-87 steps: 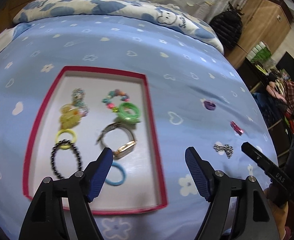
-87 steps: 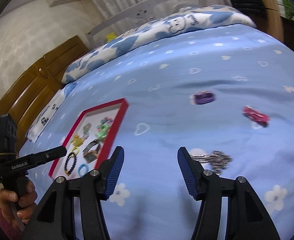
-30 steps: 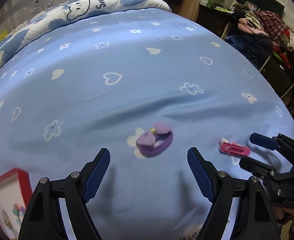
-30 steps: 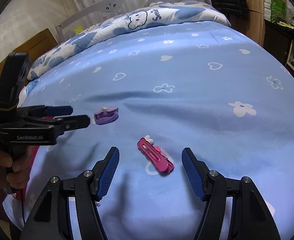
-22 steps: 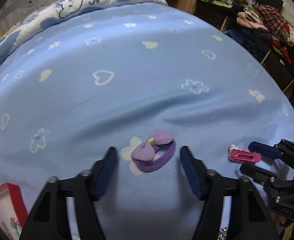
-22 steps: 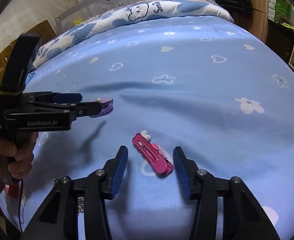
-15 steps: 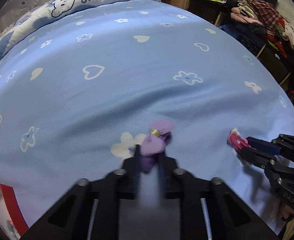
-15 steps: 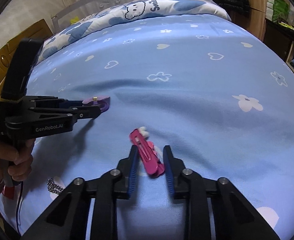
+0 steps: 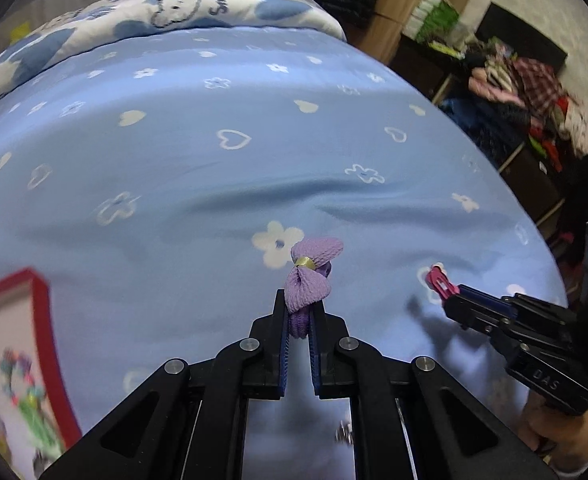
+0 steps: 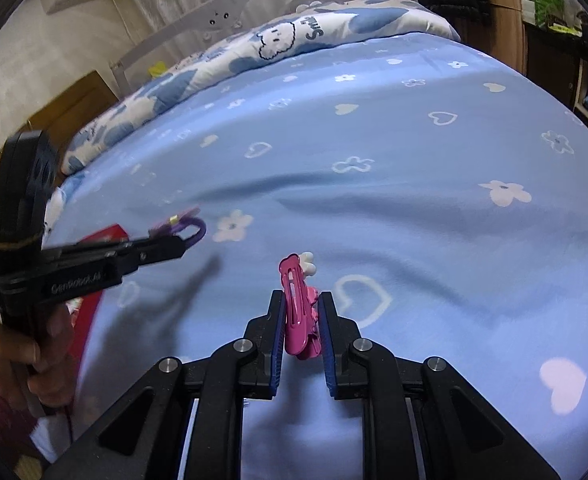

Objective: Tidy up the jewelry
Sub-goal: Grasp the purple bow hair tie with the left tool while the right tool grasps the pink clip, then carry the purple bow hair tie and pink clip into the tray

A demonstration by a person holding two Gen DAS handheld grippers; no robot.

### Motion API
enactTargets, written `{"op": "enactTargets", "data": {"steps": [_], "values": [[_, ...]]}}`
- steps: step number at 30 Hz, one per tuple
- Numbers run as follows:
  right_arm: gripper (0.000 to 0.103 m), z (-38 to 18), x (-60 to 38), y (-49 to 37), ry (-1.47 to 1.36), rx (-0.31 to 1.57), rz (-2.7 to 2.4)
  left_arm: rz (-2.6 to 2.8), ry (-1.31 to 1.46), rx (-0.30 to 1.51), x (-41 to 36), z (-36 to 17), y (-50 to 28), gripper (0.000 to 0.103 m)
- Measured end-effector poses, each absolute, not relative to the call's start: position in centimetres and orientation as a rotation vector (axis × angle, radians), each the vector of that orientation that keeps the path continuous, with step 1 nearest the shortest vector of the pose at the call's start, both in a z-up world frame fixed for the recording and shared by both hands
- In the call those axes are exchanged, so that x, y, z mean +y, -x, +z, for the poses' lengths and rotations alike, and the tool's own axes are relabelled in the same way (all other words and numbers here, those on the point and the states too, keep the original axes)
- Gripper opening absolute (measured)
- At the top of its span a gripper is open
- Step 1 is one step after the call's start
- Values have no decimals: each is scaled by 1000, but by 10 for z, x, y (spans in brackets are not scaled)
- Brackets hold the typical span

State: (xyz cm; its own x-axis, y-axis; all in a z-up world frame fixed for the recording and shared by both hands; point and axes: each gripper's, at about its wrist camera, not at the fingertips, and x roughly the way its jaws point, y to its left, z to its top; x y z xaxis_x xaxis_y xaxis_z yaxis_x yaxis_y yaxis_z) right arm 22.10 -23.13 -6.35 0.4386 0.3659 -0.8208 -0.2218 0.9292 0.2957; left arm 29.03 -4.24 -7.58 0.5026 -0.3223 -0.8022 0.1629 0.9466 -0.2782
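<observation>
My left gripper (image 9: 299, 312) is shut on a purple bow hair tie (image 9: 312, 268) and holds it above the blue bedsheet; it also shows in the right wrist view (image 10: 182, 229). My right gripper (image 10: 300, 304) is shut on a pink hair clip (image 10: 296, 292) and holds it off the sheet; the clip's tip shows in the left wrist view (image 9: 438, 280). The red-rimmed tray (image 9: 46, 344) with bracelets and hair ties lies at the lower left; its corner shows in the right wrist view (image 10: 108, 234).
A silver chain (image 9: 344, 434) lies on the sheet behind my left fingers. A cloud-print pillow (image 10: 278, 44) lies at the head of the bed. Cabinets and piled clothes (image 9: 526, 84) stand past the bed's right edge.
Both grippers have shut, the left on the purple bow hair tie and the right on the pink clip, and lifted them off the sheet. The left view has swung back toward the tray.
</observation>
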Motion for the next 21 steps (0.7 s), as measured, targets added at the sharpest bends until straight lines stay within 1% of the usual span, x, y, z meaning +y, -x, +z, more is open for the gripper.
{"op": "enactTargets", "data": {"steps": [9,21], "values": [[16,-45,-206,-197,-182,1032,417,-235,257,934,2,-46,-209,7],[16,-21,-162,-168,-203,992,510,-159,309,894,55,-12,-138,7]]}}
